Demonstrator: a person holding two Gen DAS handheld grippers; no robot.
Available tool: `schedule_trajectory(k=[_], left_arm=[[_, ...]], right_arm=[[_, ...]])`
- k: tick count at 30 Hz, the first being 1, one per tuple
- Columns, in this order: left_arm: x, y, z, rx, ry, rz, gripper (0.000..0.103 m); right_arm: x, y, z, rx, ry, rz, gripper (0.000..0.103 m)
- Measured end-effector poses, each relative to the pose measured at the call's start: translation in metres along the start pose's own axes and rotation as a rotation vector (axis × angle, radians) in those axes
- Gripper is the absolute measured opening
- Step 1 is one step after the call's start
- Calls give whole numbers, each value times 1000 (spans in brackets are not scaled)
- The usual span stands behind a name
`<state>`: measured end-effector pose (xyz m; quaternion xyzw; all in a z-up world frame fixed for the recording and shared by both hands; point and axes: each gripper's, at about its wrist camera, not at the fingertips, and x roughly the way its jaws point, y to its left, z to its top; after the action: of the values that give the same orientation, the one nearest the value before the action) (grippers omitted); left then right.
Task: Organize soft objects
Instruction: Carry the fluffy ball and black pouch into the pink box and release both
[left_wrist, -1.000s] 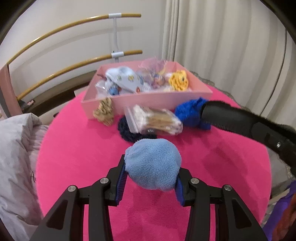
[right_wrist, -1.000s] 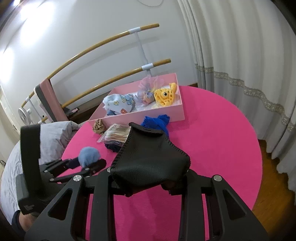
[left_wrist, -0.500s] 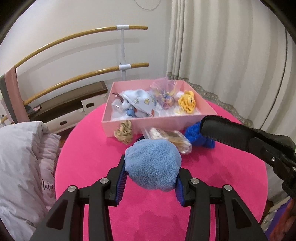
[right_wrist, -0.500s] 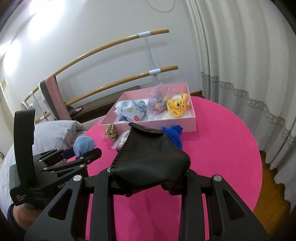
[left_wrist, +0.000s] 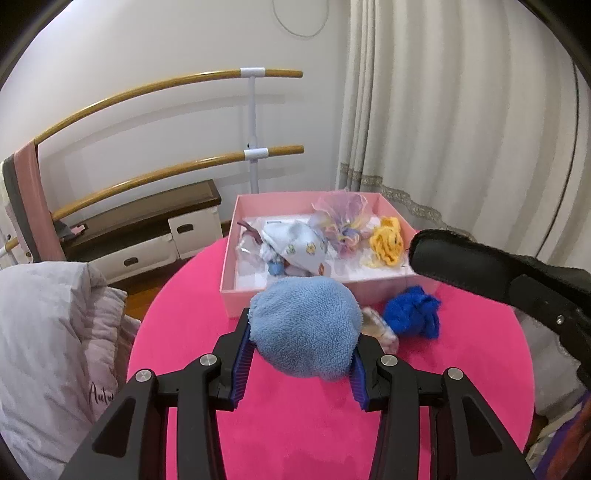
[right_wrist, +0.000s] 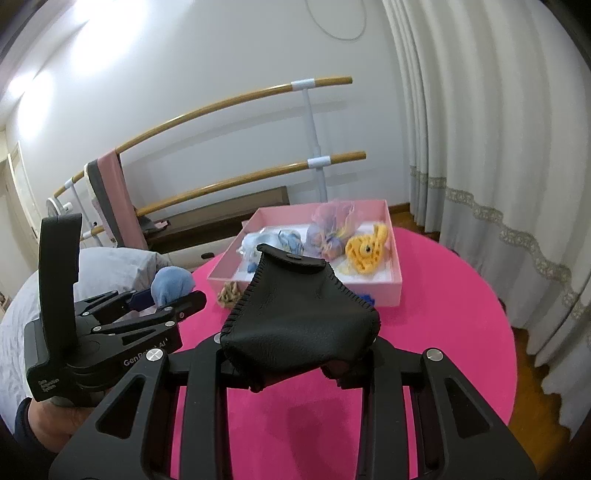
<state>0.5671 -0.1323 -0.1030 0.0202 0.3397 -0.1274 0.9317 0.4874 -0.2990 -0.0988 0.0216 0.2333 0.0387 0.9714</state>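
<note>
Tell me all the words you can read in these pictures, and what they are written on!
"GenRo... AI", middle letters hidden by a screw: on the side of the left tongs.
White print on the tongs' handle: too small to read.
"Autu...", cursive, cut off: on the grey pillow.
Prints on the white cloth in the pink box: pictures, not words.

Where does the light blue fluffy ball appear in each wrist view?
Left wrist: light blue fluffy ball at centre, clamped in the left hand-held gripper.
Right wrist: at left, small, in that gripper.
Shared landmark: the pink box, just beyond it in both.
</note>
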Motion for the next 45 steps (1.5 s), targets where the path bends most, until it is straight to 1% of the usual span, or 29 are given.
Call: schedule_trajectory(k=[6,13,17,22,24,31,37,41,45], left_arm=[[21,19,31,-36,-22,2,41],[54,33,75,-46,-43,-2,41],[82,38,99,-42,-41,-3,41],[124,48,133,-43,-29,-2,41],[145,50,146,-40,-12,-1,41],[217,59,188,-57,50,-15,41],[270,59,219,-56,87,-23,42],[297,60,236,-57,99,-25,42],[313,59,243,-45,103,-18,46]], right_arm=[[11,-7,27,-16,-27,-25,27],[40,-7,69,-39,-45,-35,27],[64,-4,91,-40,-38,-25,27],[101,-3,112,-44,-7,-14,27],[117,-4,120,-42,8,-10,27],[170,-7,132,-21,77,13,27],[202,-11,134,-5,120,18,27],[215,-16,132,12,141,17,28],[227,-22,133,32,158,11,28]])
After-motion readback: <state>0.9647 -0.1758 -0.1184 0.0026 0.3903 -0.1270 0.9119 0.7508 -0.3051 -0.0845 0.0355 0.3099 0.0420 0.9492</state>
